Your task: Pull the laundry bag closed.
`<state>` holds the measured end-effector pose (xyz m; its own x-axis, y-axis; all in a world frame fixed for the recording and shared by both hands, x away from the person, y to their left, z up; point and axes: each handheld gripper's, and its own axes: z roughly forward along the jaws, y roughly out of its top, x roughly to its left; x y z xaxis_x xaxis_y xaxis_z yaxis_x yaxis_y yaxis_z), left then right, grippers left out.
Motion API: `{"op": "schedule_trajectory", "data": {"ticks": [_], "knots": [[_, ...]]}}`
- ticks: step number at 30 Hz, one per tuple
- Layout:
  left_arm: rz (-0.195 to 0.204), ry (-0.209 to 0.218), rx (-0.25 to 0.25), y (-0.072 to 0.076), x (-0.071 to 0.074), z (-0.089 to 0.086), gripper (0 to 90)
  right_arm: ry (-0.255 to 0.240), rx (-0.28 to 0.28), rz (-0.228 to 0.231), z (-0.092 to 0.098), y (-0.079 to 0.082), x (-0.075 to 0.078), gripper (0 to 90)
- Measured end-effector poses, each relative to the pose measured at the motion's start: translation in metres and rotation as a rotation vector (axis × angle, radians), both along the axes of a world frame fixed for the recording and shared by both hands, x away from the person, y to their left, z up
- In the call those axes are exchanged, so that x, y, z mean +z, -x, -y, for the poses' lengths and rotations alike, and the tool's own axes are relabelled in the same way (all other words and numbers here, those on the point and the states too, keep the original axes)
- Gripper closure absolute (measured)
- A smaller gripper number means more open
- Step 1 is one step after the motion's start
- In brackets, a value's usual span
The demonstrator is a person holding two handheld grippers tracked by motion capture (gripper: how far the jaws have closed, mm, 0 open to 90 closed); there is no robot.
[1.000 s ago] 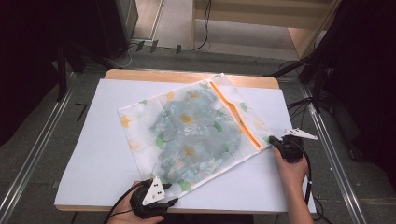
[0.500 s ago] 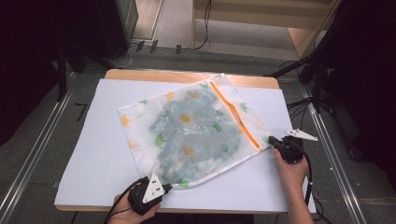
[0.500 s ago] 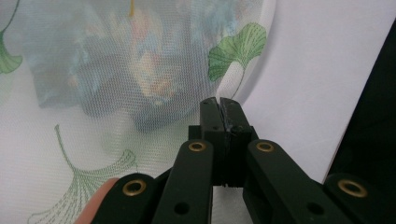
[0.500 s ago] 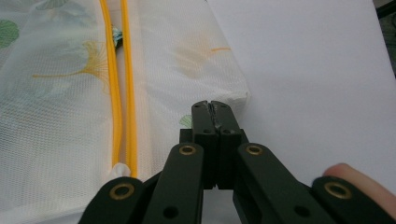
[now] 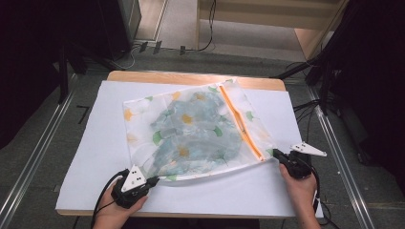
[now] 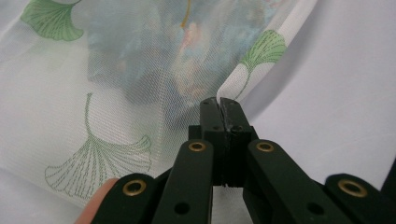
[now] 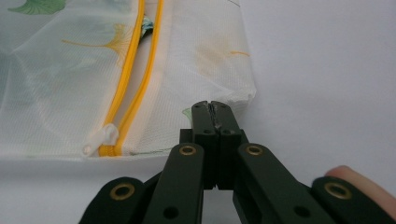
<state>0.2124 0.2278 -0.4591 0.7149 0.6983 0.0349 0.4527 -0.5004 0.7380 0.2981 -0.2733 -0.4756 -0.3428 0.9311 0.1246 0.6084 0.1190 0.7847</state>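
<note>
**Both grippers pinch the near corners of a mesh bag**

A wooden table (image 5: 143, 76) carries a white sheet (image 5: 100, 124) that covers most of its top. On the sheet, slightly right of the middle, lies a translucent mesh bag (image 5: 143, 109) printed with green and orange ginkgo leaves, set at a slant. Inside it a bluish flowered cloth (image 5: 196, 133) shows through the mesh. An orange zipper (image 5: 239, 121) runs along the bag's right side from far to near, standing partly open, and its white pull (image 7: 105, 135) sits at the near end.

The left gripper (image 5: 154, 181), at the near left, has its jaws pressed together on the bag's near left corner; the left gripper view shows the mesh edge running into the closed tips. The right gripper (image 5: 278, 155), at the near right, has its jaws clamped on the bag's near right corner, just beside the zipper's end.
</note>
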Motion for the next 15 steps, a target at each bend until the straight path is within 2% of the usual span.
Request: {"op": "schedule_trajectory", "data": {"ticks": [7, 10, 15], "knots": [[0.003, -0.001, 0.037, -0.004, 0.000, -0.011, 90.0, 0.013, 0.034, -0.001, -0.007, 0.018, 0.000, 90.0], [0.007, 0.001, 0.065, -0.008, 0.000, -0.018, 90.0, 0.014, 0.061, -0.001, -0.010, 0.031, 0.000, 90.0], [0.009, 0.003, 0.093, -0.010, 0.001, -0.025, 90.0, 0.002, 0.082, -0.004, -0.016, 0.045, 0.000, 90.0]]}}
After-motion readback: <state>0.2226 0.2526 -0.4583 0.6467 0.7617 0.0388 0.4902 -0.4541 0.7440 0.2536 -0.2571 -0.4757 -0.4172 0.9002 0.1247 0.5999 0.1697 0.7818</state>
